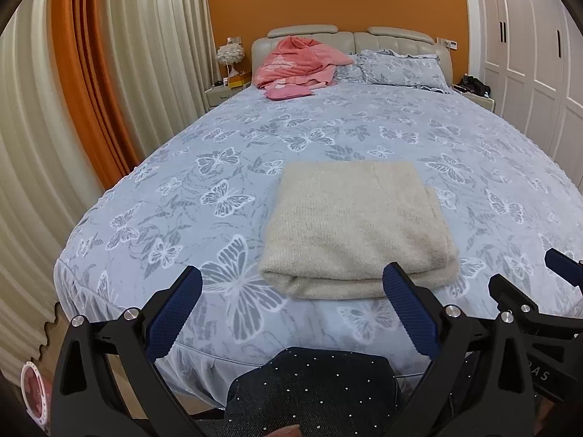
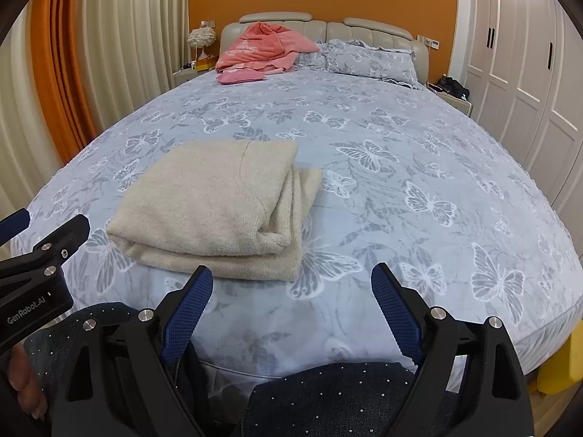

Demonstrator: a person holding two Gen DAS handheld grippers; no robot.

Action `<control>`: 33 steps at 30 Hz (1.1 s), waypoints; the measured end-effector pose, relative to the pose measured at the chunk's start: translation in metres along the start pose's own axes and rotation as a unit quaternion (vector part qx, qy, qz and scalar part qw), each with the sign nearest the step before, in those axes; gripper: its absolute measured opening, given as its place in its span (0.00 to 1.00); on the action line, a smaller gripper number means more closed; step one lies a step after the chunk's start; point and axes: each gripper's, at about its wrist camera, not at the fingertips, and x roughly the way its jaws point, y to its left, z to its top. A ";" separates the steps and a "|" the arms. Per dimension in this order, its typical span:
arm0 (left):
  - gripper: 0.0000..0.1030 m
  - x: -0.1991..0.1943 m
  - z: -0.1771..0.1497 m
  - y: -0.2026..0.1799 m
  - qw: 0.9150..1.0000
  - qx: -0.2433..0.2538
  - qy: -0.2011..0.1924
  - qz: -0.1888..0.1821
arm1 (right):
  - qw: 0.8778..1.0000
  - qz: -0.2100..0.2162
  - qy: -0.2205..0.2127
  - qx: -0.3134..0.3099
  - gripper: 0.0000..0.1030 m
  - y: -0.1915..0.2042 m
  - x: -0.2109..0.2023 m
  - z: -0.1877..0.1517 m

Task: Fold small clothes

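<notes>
- My left gripper (image 1: 293, 286) has its blue jaws wide open with nothing in them.
- My right gripper (image 2: 291, 284) is the same: jaws wide open, holding nothing.
- Both grippers hang near the foot of the bed, side by side.
- Just past the jaws lies the folded cream fuzzy knit sweater (image 1: 359, 227), flat on the bed, and the jaws do not touch it.
- The bed has a soft blue-grey cover with white butterflies (image 1: 364, 127).
- Far back by the headboard sits a crumpled pink cloth pile (image 1: 297, 62) beside a butterfly-print pillow (image 1: 400, 67).
- Dark dotted trousers (image 1: 313, 393) show below the jaws.
</notes>
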 end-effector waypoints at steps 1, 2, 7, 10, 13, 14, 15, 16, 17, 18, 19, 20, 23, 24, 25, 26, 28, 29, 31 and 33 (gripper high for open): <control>0.94 0.000 0.000 0.000 1.000 0.000 0.002 -0.001 | 1.000 0.000 -0.001 -0.001 0.84 0.001 0.000 -0.001; 0.94 0.001 0.000 0.000 1.000 0.000 0.004 0.001 | 1.000 0.000 -0.001 -0.001 0.84 0.000 0.000 0.000; 0.95 0.002 0.000 -0.001 1.000 0.001 0.009 0.004 | 1.000 0.002 -0.001 -0.002 0.84 -0.001 0.001 0.000; 0.95 0.002 -0.001 -0.002 1.000 0.007 0.007 0.008 | 1.000 0.002 -0.001 -0.003 0.84 -0.002 0.001 0.000; 0.95 0.000 -0.001 -0.005 1.000 0.017 0.001 0.010 | 1.000 0.002 0.000 -0.003 0.84 -0.003 0.002 0.000; 0.95 0.000 -0.002 -0.006 1.000 0.020 0.000 0.011 | 1.000 0.002 -0.001 -0.003 0.84 -0.002 0.001 0.000; 0.95 0.000 -0.002 -0.006 1.000 0.021 -0.001 0.010 | 1.000 0.002 -0.001 -0.003 0.84 -0.002 0.001 0.000; 0.95 -0.001 -0.002 -0.006 1.000 0.023 -0.002 0.010 | 1.000 0.002 -0.001 -0.003 0.84 -0.002 0.001 0.000; 0.95 0.000 -0.002 -0.006 1.000 0.023 -0.002 0.009 | 1.000 0.002 -0.001 -0.003 0.84 -0.002 0.001 0.000; 0.95 0.000 -0.002 -0.006 1.000 0.022 -0.001 0.009 | 1.000 0.002 -0.001 -0.003 0.84 -0.002 0.001 0.000; 0.95 0.000 -0.002 -0.006 1.000 0.021 0.001 0.009 | 1.000 0.002 -0.001 -0.002 0.84 -0.002 0.001 0.000; 0.95 0.001 -0.002 -0.006 1.000 0.020 0.003 0.010 | 1.000 0.002 -0.002 -0.002 0.84 -0.003 0.001 0.000; 0.95 0.000 -0.002 -0.005 1.000 0.017 0.000 0.011 | 1.000 0.002 -0.003 -0.002 0.84 -0.003 0.000 0.000; 0.95 -0.001 -0.002 -0.005 1.000 0.017 -0.001 0.011 | 1.000 0.002 -0.003 -0.002 0.84 -0.003 0.000 0.000; 0.95 -0.001 -0.002 -0.005 1.000 0.018 -0.003 0.011 | 1.000 0.002 -0.003 -0.001 0.84 -0.003 0.000 0.000; 0.95 -0.001 -0.002 -0.006 1.000 0.020 -0.003 0.010 | 1.000 0.002 -0.003 -0.002 0.84 -0.003 -0.001 0.001; 0.95 0.000 -0.002 -0.006 1.000 0.022 -0.001 0.015 | 1.000 0.001 -0.003 -0.001 0.84 -0.003 -0.001 0.000; 0.95 -0.001 -0.002 -0.007 1.000 0.022 -0.002 0.013 | 1.000 0.001 -0.004 -0.002 0.84 -0.003 -0.001 0.001; 0.95 -0.002 -0.002 -0.006 1.000 0.021 -0.004 0.015 | 1.000 0.002 -0.004 -0.002 0.84 -0.003 -0.001 0.000; 0.95 -0.002 -0.002 -0.005 1.000 0.020 -0.005 0.017 | 1.000 0.002 -0.003 -0.001 0.84 -0.003 0.000 0.000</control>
